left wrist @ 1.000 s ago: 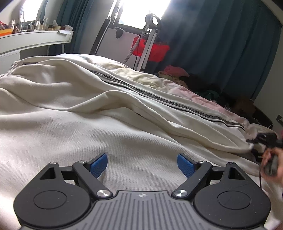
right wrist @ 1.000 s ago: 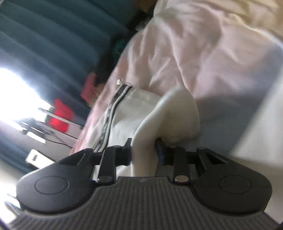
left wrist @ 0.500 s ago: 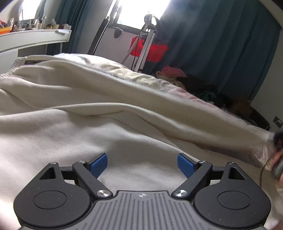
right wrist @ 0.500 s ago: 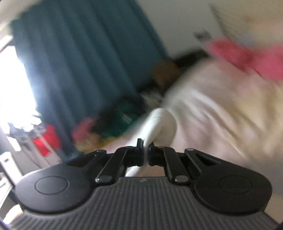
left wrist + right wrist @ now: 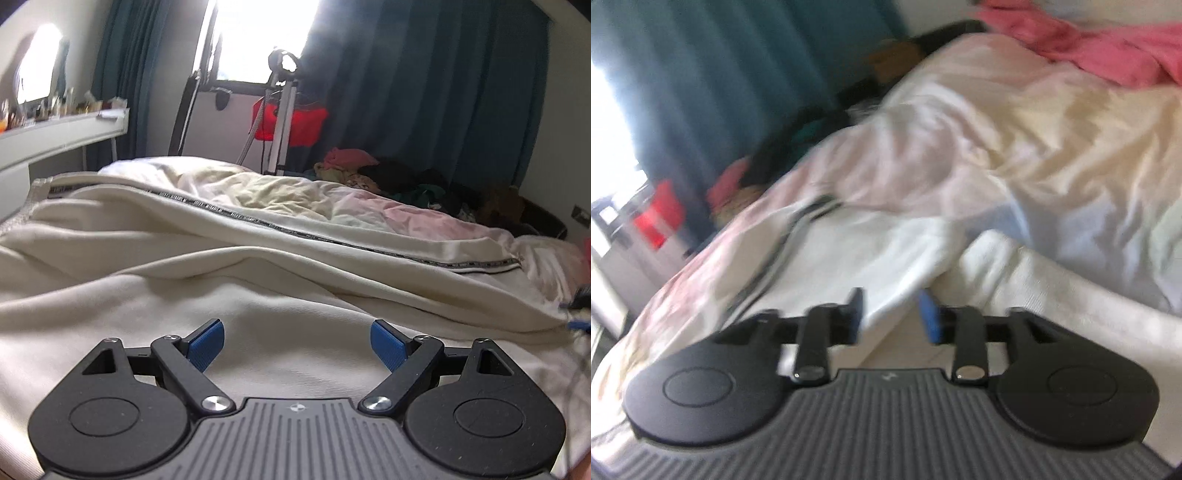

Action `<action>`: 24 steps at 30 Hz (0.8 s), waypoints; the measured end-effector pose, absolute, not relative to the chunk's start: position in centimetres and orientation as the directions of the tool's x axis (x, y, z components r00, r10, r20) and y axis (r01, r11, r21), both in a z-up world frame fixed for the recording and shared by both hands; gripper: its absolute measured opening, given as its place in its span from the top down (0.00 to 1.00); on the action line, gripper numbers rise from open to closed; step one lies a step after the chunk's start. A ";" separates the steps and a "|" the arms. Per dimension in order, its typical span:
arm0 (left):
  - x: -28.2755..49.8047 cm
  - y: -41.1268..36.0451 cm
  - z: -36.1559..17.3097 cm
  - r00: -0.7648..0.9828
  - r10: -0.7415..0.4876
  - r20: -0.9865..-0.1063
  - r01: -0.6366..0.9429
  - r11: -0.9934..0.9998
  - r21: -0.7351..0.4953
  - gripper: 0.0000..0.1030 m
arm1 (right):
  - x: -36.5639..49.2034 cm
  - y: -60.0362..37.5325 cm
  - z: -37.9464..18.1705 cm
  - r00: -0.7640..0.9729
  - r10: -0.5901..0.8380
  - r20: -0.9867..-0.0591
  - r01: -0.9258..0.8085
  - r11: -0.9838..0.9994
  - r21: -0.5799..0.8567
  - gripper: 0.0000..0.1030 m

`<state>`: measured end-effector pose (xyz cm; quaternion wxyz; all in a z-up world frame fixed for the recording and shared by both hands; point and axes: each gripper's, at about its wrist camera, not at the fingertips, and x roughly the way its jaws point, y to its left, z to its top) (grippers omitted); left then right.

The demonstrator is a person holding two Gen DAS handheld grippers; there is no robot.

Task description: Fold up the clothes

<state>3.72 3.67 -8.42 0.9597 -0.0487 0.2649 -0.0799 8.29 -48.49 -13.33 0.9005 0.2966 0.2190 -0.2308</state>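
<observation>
A cream garment (image 5: 258, 295) with a black patterned side stripe (image 5: 332, 240) lies spread across the bed. My left gripper (image 5: 297, 341) hovers just above its near part, open wide, with nothing between its blue pads. In the right wrist view the picture is blurred. My right gripper (image 5: 892, 317) is opening its jaws, and a loose fold of the same cream garment (image 5: 894, 254) runs between them. The blue pads stand apart from the cloth and do not press it. The right gripper shows only as a blur at the right edge of the left wrist view.
The rumpled pink and cream bedsheet (image 5: 1071, 129) covers the bed, with a pink cloth (image 5: 1108, 48) at its far end. A pile of clothes (image 5: 351, 162), a stand with a red item (image 5: 291, 122), a white shelf (image 5: 62, 136) and dark curtains (image 5: 424, 92) surround the bed.
The right gripper, shut on a cream fold before, swung across the bed and has opened, freeing the cloth. The striped leg lifted, then settled flat again. The left gripper rose slightly.
</observation>
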 end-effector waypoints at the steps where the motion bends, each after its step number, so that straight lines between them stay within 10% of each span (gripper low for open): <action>1: 3.4 3.4 -8.3 0.850 -0.177 -0.496 0.136 0.984 -0.119 0.15 | 7.4 -47.5 -12.4 0.812 -0.268 -0.518 0.516 0.745 0.424 0.47; 4: 2.4 3.1 -7.6 0.858 -0.182 -0.480 0.159 0.983 -0.087 0.15 | 4.3 -43.4 -9.1 0.863 -0.206 -0.461 0.410 0.819 0.402 0.16; 14: -2.8 4.4 -4.5 0.863 -0.190 -0.467 0.171 0.982 -0.083 0.11 | -2.0 -32.1 -3.4 0.904 0.042 -0.426 0.053 0.977 0.209 0.19; 24: -2.7 15.0 -3.8 0.793 -0.052 -0.607 -0.191 0.925 -0.329 0.11 | -0.8 -32.6 -4.7 0.872 -0.079 -0.483 0.157 0.980 0.123 0.19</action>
